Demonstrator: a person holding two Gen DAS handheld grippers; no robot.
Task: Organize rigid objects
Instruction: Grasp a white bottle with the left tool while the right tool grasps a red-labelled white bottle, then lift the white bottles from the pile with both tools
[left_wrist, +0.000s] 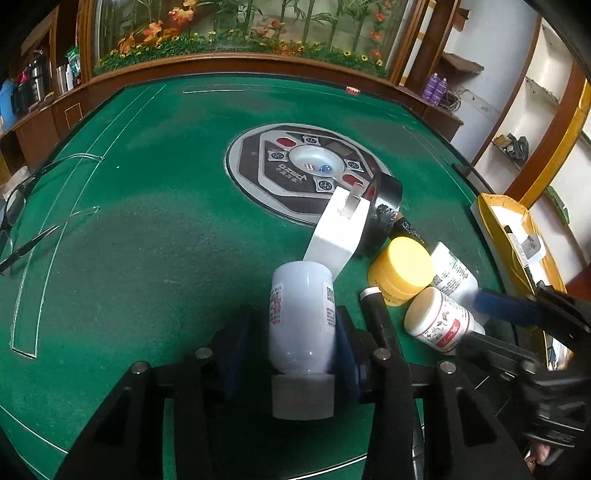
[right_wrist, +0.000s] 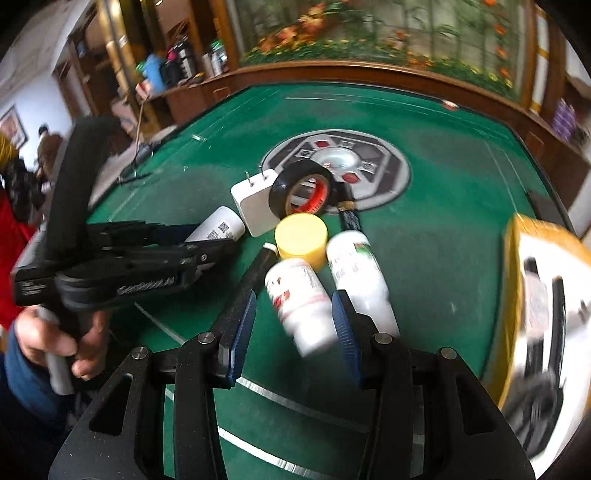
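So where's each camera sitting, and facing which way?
Left wrist: on the left gripper, angled down at the green table and white bottle between its fingers; right gripper at the right edge.
Right wrist: on the right gripper, angled down at the red-labelled bottle; left gripper and hand on the left.
Shared: yellow-lidded jar, black tape roll.

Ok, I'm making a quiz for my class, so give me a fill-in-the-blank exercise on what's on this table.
The jar has a ___ lid.
The tape roll is ___.
The felt of the table is ___.
Between the fingers of the left tool sits a white ___.
Missing words: yellow; black; green; bottle.
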